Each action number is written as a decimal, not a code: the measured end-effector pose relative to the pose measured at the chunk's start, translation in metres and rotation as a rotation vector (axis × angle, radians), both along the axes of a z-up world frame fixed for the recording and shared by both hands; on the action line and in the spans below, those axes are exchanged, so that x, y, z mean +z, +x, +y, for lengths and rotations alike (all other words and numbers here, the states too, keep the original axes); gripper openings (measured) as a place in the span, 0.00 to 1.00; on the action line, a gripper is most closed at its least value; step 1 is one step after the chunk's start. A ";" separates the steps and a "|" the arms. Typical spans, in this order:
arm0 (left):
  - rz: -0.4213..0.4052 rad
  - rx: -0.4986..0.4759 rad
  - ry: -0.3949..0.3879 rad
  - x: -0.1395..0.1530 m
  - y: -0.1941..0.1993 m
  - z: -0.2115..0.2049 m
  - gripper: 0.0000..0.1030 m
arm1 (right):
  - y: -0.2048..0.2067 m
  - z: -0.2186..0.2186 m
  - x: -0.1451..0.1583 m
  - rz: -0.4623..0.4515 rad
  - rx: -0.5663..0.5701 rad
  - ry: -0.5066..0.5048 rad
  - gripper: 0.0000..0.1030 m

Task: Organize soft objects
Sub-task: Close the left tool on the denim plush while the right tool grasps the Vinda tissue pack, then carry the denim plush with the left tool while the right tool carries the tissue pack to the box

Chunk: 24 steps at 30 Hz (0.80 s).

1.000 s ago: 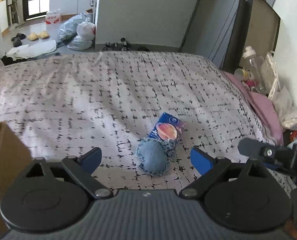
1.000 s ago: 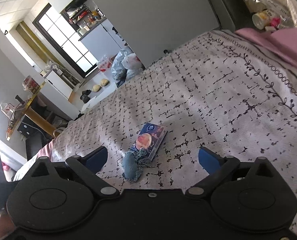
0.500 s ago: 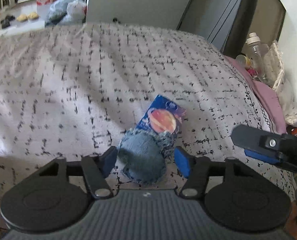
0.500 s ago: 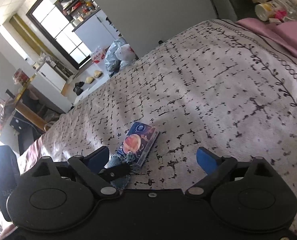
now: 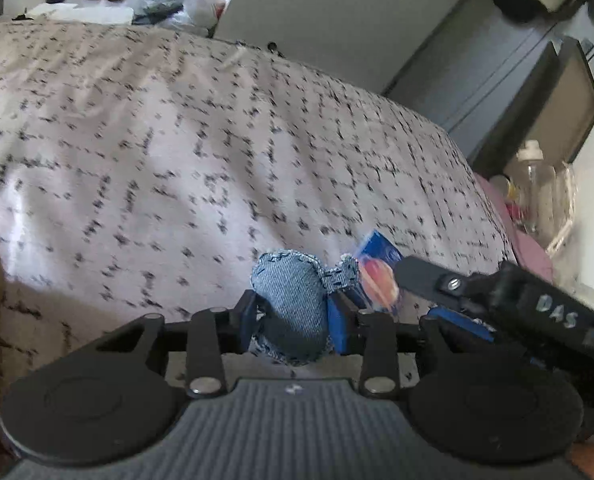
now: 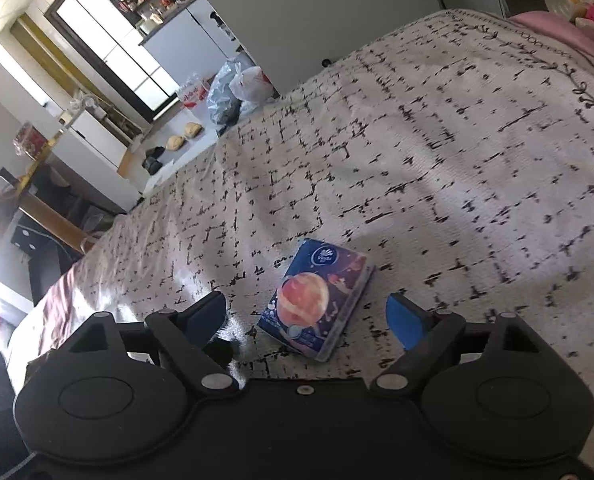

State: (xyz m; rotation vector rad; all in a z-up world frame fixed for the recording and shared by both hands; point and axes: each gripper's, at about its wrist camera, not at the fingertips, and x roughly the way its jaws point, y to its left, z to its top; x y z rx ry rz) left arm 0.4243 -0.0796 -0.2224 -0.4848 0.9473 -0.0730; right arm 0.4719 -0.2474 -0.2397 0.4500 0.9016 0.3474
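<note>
Now the left hand-held gripper (image 5: 293, 316), jaws just closing, pinches the soft, light blue denim pouch (image 5: 291, 304) mid-body on the bed (image 5: 177, 140); the right hand-held gripper (image 6: 305, 316) stands open around the squashy dark-blue tissue pack (image 6: 317, 296).

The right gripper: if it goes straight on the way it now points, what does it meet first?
Most likely the blue tissue pack, which lies flat on the patterned bedspread between the open jaws of the right gripper and just ahead of them. Depth is hard to judge in this fisheye view.
</note>
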 end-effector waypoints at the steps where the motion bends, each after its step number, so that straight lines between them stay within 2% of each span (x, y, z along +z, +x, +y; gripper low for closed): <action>1: 0.000 0.007 -0.002 0.001 0.000 0.004 0.35 | 0.002 0.004 -0.001 0.004 -0.002 -0.009 0.83; 7: -0.012 0.025 0.005 0.020 -0.008 0.023 0.35 | 0.018 0.031 -0.008 0.056 -0.056 -0.137 0.83; 9: -0.025 0.009 0.009 0.028 -0.012 0.026 0.35 | 0.020 0.039 -0.011 0.058 -0.071 -0.198 0.74; 10: -0.034 -0.001 0.013 0.032 -0.015 0.027 0.35 | 0.018 0.044 -0.011 0.053 -0.075 -0.246 0.59; 11: -0.042 -0.008 0.020 0.035 -0.017 0.027 0.35 | 0.016 0.047 -0.010 0.047 -0.082 -0.283 0.56; 14: -0.061 -0.019 0.012 0.041 -0.025 0.030 0.35 | 0.005 0.049 -0.004 0.060 -0.067 -0.295 0.55; 24: -0.138 -0.041 0.005 0.075 -0.073 0.045 0.35 | -0.066 0.050 0.047 -0.030 -0.063 -0.275 0.55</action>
